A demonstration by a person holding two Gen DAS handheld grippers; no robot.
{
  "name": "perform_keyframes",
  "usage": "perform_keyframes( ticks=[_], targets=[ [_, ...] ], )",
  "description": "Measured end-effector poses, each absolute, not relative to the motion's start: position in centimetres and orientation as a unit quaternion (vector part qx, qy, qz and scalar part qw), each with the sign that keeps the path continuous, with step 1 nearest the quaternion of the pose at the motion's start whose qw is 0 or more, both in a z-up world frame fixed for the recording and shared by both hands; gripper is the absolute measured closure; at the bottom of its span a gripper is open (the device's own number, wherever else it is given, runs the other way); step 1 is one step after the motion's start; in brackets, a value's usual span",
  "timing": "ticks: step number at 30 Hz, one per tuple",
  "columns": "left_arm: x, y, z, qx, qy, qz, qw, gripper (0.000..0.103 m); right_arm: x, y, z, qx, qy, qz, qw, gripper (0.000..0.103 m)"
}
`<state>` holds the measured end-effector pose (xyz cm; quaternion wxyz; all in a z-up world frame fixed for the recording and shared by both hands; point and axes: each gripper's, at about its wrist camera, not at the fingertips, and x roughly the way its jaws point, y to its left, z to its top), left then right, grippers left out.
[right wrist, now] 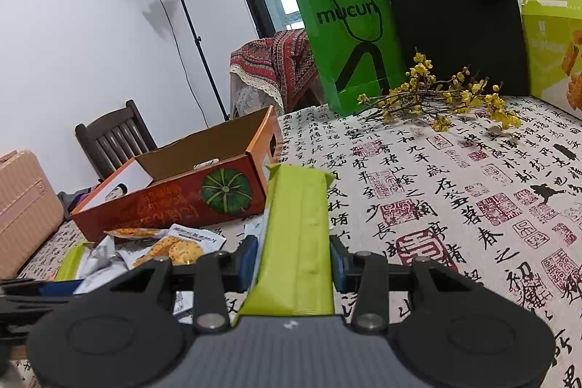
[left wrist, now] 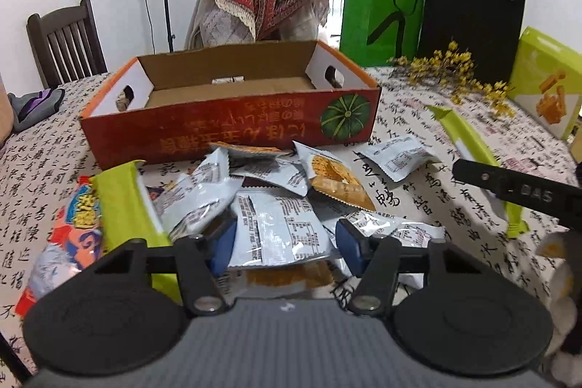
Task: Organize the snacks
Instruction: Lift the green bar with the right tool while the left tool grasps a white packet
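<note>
Your left gripper (left wrist: 282,240) sits low over the snack pile, blue pads spread wide on either side of a silver-white foil sachet with a printed nutrition label (left wrist: 280,231); jaws released, and you can't tell if the pads touch it. Your right gripper (right wrist: 294,260) is clenched on a long lime-green wrapped snack bar (right wrist: 296,235), pads pressed against both its sides, bar pointing forward toward the orange cardboard tray box with a green pumpkin print (right wrist: 189,195). In the left wrist view the same bar (left wrist: 469,140) lies well right of the pile, the right gripper's black finger (left wrist: 509,186) across it. The pile (left wrist: 254,191) of silver and orange cracker sachets lies on the calligraphy-print tablecloth (right wrist: 454,191) just in front of the box (left wrist: 232,130), which stands open. A second lime-green bar (left wrist: 123,206) and an orange cartoon-print packet (left wrist: 72,224) lie at the pile's left. Behind: bright green paper bag (right wrist: 353,46), black paper bag (right wrist: 454,6), yellow flower sprigs (right wrist: 447,93), lime-green carton (left wrist: 545,82) at far right.
</note>
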<state>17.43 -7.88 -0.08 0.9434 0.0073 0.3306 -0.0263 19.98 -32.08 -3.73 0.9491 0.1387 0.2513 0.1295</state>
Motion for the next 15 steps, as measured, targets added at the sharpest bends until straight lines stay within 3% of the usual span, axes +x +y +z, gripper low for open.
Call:
perform_keyframes(
  ticks=[15],
  targets=[
    [12.5,-5.8,3.7,-0.022,0.255,-0.064,0.965,0.043,19.7,-30.8,-3.2,0.114,0.239,0.154,0.952,0.063]
  ],
)
